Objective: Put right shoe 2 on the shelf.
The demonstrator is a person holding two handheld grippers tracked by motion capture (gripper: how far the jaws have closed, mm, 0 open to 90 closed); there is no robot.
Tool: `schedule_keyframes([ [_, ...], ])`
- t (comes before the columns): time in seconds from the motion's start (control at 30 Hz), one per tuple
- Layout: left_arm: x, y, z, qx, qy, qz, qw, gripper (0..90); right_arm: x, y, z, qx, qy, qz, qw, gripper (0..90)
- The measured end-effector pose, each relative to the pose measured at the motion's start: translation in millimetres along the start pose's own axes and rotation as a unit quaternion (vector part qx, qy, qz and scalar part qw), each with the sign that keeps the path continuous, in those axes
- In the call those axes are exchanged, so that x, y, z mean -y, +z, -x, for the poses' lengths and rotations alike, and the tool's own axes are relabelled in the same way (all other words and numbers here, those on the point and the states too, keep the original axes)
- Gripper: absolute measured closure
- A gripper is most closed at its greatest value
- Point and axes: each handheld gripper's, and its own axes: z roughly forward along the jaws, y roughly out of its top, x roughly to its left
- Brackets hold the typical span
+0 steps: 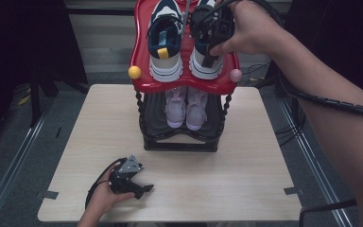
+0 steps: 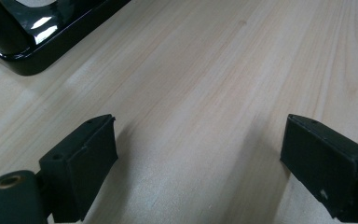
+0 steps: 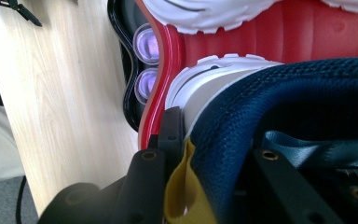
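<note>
High view: right gripper (image 1: 211,35) pinches the right sneaker's (image 1: 207,64) heel collar on the red shelf (image 1: 142,61). Left gripper (image 1: 139,189) rests spread, well below the shelf. Seat the sneaker flat beside its mate (image 1: 165,42) before releasing.

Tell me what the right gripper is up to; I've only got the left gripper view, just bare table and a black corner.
Observer: The right gripper is closed on the heel of the right sneaker, one jaw inside the collar and one outside.
Operator: Where's that sneaker?
Observer: On the red top shelf of a two-tier rack, beside the left sneaker, heels toward the person.
Operator: Anything underneath?
Observer: A pair of pink shoes on the black lower shelf; its base is the black corner you see.
</note>
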Motion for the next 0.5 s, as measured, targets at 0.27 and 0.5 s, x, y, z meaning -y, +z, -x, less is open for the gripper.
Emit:
schedule_keyframes([
  [0.27, 0.0, 0.1, 0.0, 0.0, 0.0, 0.001, 1.0, 9.8, -6.7, 5.9, 2.4, -0.003, -0.006, -0.001, 1.0, 74.0],
  [0.5, 0.0, 0.0, 0.0, 0.0, 0.0, 0.0, 1.0, 9.8, -10.5, 9.4, 3.5, -0.005, -0.014, -0.002, 0.9999, 73.9],
])
